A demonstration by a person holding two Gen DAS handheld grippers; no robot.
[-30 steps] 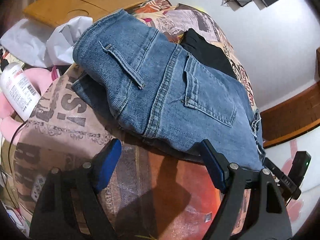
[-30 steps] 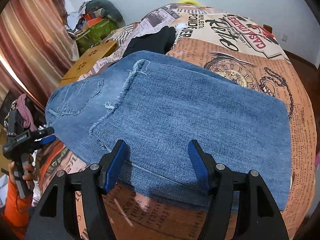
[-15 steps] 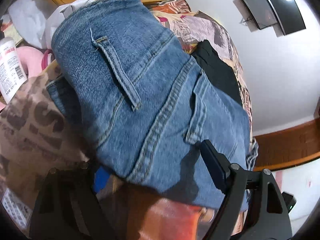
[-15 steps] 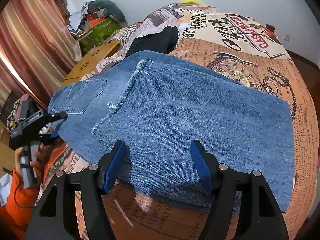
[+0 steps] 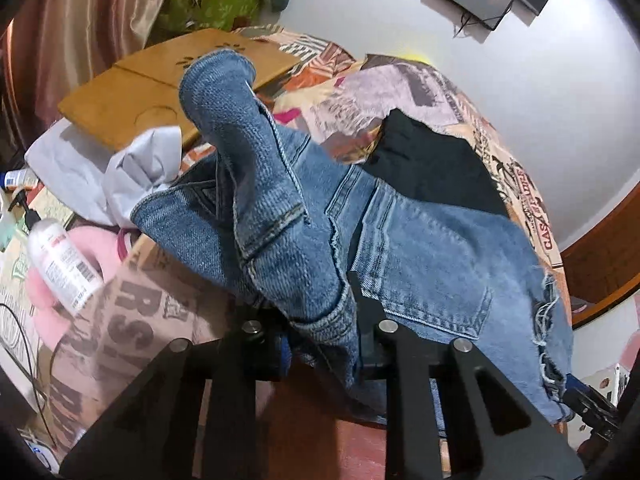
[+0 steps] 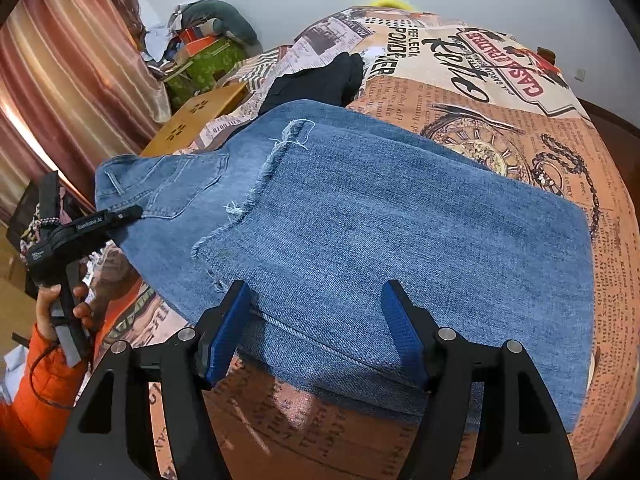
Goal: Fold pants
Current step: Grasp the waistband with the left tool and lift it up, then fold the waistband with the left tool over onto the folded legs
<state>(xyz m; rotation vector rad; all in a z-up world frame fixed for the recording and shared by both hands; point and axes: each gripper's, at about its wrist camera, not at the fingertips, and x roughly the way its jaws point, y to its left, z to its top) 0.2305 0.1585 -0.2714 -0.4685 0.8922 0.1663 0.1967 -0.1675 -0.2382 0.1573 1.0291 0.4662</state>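
The left gripper [image 5: 324, 336] is closing on the waistband of the jeans [image 5: 420, 248] lying on the bed [image 6: 500, 92], apparently pinching it. The right gripper [image 6: 316, 332] hovers open over the near hem; it should grip before lifting evenly.

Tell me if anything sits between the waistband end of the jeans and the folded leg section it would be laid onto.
Nothing visible does. The left gripper is closing on the waistband end of the jeans; the folded leg section has a bare top. The black garment lies beyond it.
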